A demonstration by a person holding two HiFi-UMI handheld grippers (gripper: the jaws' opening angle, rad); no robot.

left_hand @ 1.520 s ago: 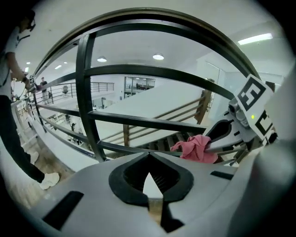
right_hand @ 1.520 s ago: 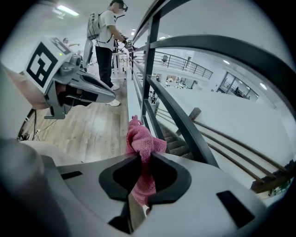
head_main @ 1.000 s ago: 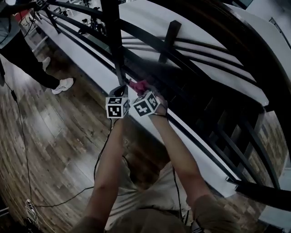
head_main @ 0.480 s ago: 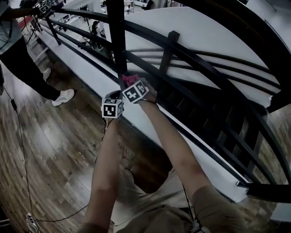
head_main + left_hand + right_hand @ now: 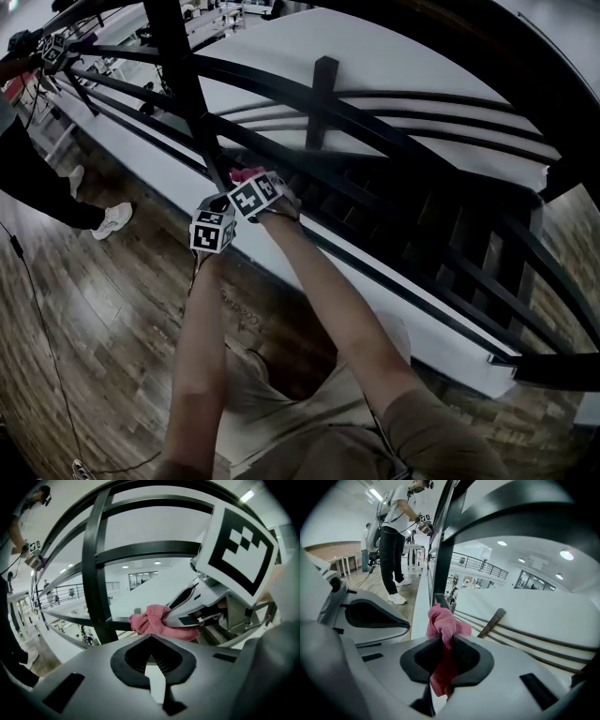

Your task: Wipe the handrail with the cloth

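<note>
My right gripper (image 5: 442, 641) is clamped tight on the pink cloth (image 5: 443, 620). A bunched knot pokes out past its tips and a tail hangs back between the jaws. My left gripper (image 5: 151, 638) sits just beside it, jaws closed together on nothing. Just ahead of the tips the cloth meets a low bar (image 5: 117, 619) of the black railing beside the post (image 5: 93, 573) — I can't tell if it touches — with the handrail (image 5: 487, 56) above.
</note>
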